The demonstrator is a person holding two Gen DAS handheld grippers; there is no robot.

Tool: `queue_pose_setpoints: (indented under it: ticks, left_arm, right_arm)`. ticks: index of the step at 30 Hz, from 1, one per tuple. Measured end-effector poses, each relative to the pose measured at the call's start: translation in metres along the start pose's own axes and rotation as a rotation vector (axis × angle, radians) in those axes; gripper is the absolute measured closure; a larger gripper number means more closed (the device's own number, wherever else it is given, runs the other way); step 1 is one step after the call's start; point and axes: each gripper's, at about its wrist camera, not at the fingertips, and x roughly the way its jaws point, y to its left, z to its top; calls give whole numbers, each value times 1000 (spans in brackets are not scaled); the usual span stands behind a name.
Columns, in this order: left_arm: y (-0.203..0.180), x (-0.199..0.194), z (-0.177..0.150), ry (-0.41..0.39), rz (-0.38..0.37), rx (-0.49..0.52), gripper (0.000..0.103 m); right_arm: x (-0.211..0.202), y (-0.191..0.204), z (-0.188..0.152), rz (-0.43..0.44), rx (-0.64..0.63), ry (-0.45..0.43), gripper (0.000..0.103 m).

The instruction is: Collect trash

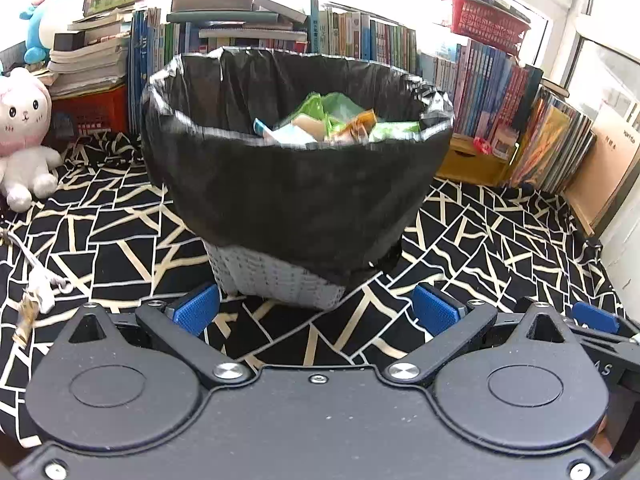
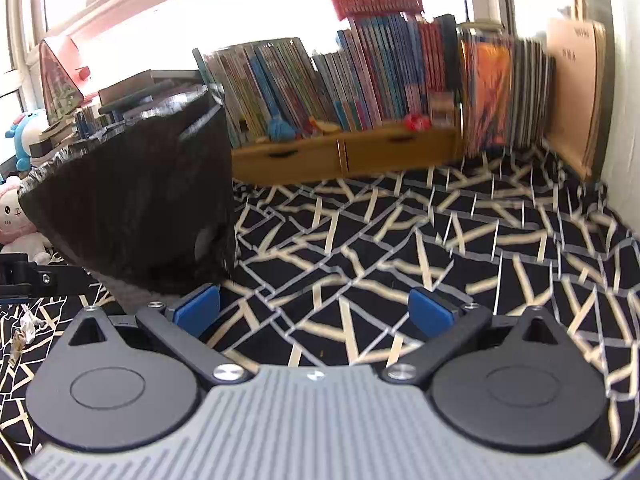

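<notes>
A grey woven bin (image 1: 280, 280) lined with a black bag (image 1: 296, 184) stands on the patterned cloth straight ahead in the left wrist view. Green, white and orange wrappers (image 1: 332, 124) fill its inside. My left gripper (image 1: 316, 310) is open just in front of the bin's base, with nothing between its blue pads. In the right wrist view the bin (image 2: 136, 208) is at the left, and my right gripper (image 2: 316, 310) is open over bare cloth, empty. A piece of the left gripper (image 2: 28, 276) shows at the left edge.
Black cloth with cream lines (image 1: 500, 248) covers the surface. Rows of books (image 2: 360, 80) on a low wooden drawer unit (image 2: 344, 152) line the back. Plush toys (image 1: 24, 136) sit at the left. A white scrap with string (image 1: 40, 284) lies left of the bin. A red basket (image 1: 488, 20) tops the books.
</notes>
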Motion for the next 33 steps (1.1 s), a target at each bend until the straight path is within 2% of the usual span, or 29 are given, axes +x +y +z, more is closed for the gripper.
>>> queue_pose_setpoints:
  ticks: [2,5,9,20,33]
  left_arm:
    - [2,1,8,26,-10,4,0]
    - [4,4,21,76,0,19,1]
    - [3,3,33,85,25,40,0]
    - [-11,9,41,97,4,76,0]
    - [-12,12,39,105,0,77,0]
  right_arm:
    - [0,-1,10,9,-5,5,0]
    - [6,-8,26,47,8,73,0]
    - [12,-12,37,66,28,143,0]
    - [17,1,46,47,-35,124,0]
    - [20,-4,46,33,-32,130,0]
